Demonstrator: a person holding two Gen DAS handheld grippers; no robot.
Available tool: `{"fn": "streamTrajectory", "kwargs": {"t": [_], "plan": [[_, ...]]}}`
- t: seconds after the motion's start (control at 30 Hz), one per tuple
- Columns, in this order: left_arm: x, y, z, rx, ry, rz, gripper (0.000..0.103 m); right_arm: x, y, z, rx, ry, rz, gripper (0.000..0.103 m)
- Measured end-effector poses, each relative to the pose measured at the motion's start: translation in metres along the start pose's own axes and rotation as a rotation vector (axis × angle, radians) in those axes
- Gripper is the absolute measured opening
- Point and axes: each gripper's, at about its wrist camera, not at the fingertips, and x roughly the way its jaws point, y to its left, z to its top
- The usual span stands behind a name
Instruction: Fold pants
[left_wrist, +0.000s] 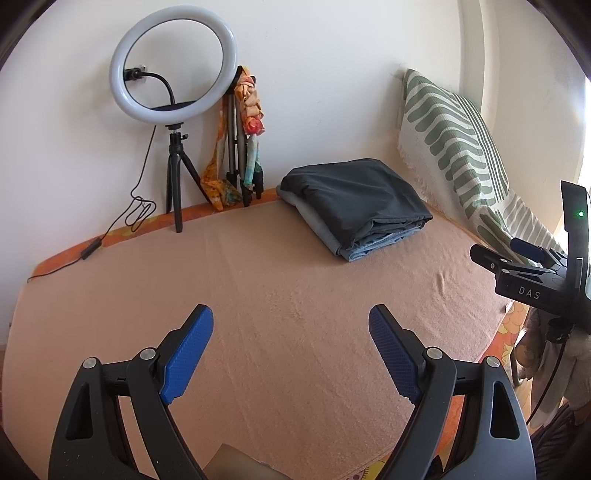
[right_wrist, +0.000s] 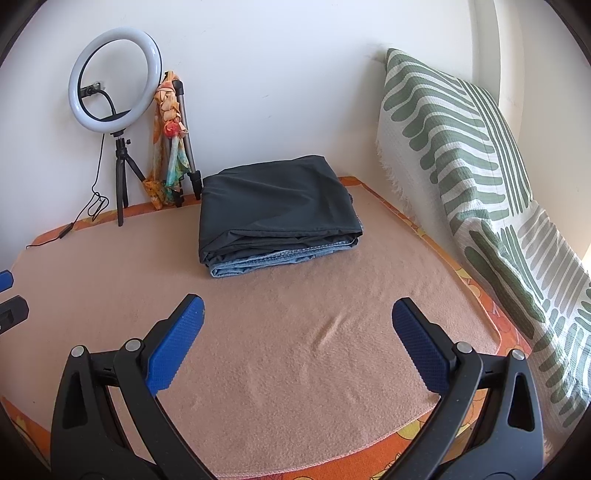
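Observation:
A stack of folded pants lies at the far side of the peach blanket: dark grey pants (left_wrist: 354, 195) (right_wrist: 277, 206) on top, light blue denim (left_wrist: 373, 249) (right_wrist: 273, 260) beneath. My left gripper (left_wrist: 291, 314) is open and empty, held above the blanket well short of the stack. My right gripper (right_wrist: 297, 306) is open and empty, also short of the stack. The right gripper also shows at the right edge of the left wrist view (left_wrist: 532, 266). The left gripper's fingertips (right_wrist: 5, 280) show at the left edge of the right wrist view.
A ring light on a tripod (left_wrist: 173, 92) (right_wrist: 114, 81) stands at the back left with a trailing cable (left_wrist: 110, 229). A second tripod with a colourful scarf (left_wrist: 247, 140) (right_wrist: 171, 140) leans beside it. A green-striped pillow (left_wrist: 454, 147) (right_wrist: 472, 166) rests against the right wall.

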Motion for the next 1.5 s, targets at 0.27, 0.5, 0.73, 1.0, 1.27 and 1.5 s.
{"fn": "streamTrajectory", "kwargs": {"t": [0.27,0.5,0.73,1.0,1.27,1.5], "plan": [[-0.002,0.0007,0.0017,-0.002,-0.005,-0.006,0.086,0.0005,0.0013,0.0008,0.002,-0.001,0.005,0.103],[-0.0043,-0.0003,0.0027,0.001,-0.013,-0.005,0.087,0.0005,0.0039,0.0023,0.001,-0.001,0.005,0.103],[-0.0047,-0.0009,0.0029,0.001,-0.014,-0.004,0.087,0.0011,0.0035,0.0026,0.002,-0.001,0.006,0.103],[-0.0052,-0.002,0.003,0.002,-0.016,-0.001,0.087,0.0008,0.0053,0.0031,-0.001,-0.001,0.008,0.103],[-0.0051,-0.0022,0.0028,0.006,-0.014,0.001,0.087,0.002,0.0086,0.003,-0.001,0.001,0.015,0.103],[-0.0042,-0.0015,0.0029,0.01,-0.011,0.002,0.087,0.0017,0.0094,0.0011,-0.009,0.001,0.015,0.103]]}}
